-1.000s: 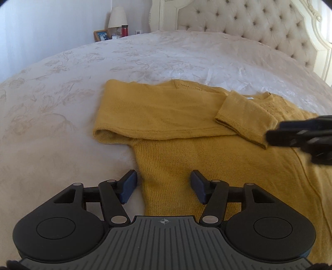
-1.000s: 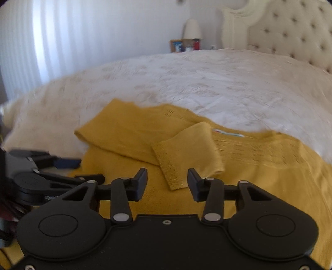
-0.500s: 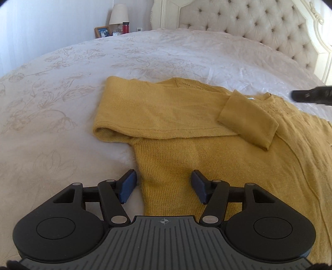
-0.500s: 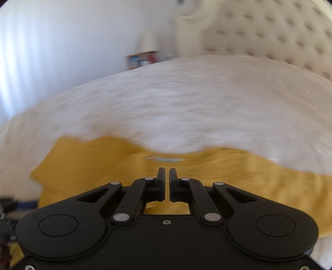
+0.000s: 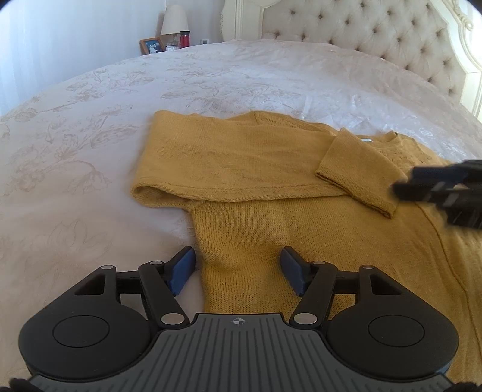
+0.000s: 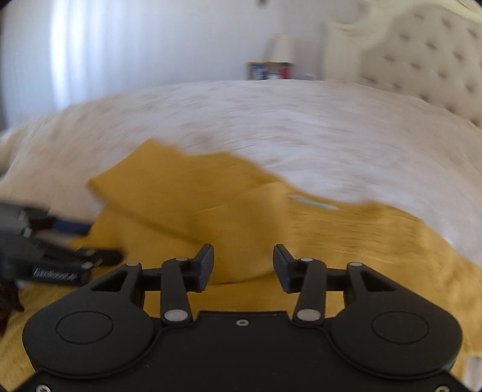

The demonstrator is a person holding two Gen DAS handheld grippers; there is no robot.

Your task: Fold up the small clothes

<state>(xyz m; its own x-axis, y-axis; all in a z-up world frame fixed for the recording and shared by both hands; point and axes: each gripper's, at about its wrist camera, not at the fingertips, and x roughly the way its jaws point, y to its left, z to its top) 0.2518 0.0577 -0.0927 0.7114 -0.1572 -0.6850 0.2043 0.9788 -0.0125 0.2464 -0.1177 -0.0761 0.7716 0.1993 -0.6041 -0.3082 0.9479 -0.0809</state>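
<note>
A mustard-yellow knit sweater (image 5: 259, 211) lies flat on the white bed, one sleeve (image 5: 235, 162) folded across the chest with its cuff (image 5: 358, 175) at the right. My left gripper (image 5: 238, 271) is open and empty, low over the sweater's left side edge. My right gripper (image 6: 243, 267) is open and empty, just over the sweater near the folded cuff (image 6: 241, 217); this view is motion-blurred. The right gripper also shows at the right edge of the left wrist view (image 5: 446, 193). The left gripper shows at the left of the right wrist view (image 6: 54, 250).
A white floral bedspread (image 5: 90, 150) covers the bed. A tufted cream headboard (image 5: 376, 39) stands at the back right. A nightstand with a lamp (image 5: 174, 21), a photo frame and a red bottle is at the far back.
My right gripper, shut half a second ago while aimed farther right, has opened and swung back left toward the cuff. My left gripper has stayed open and nearly still.
</note>
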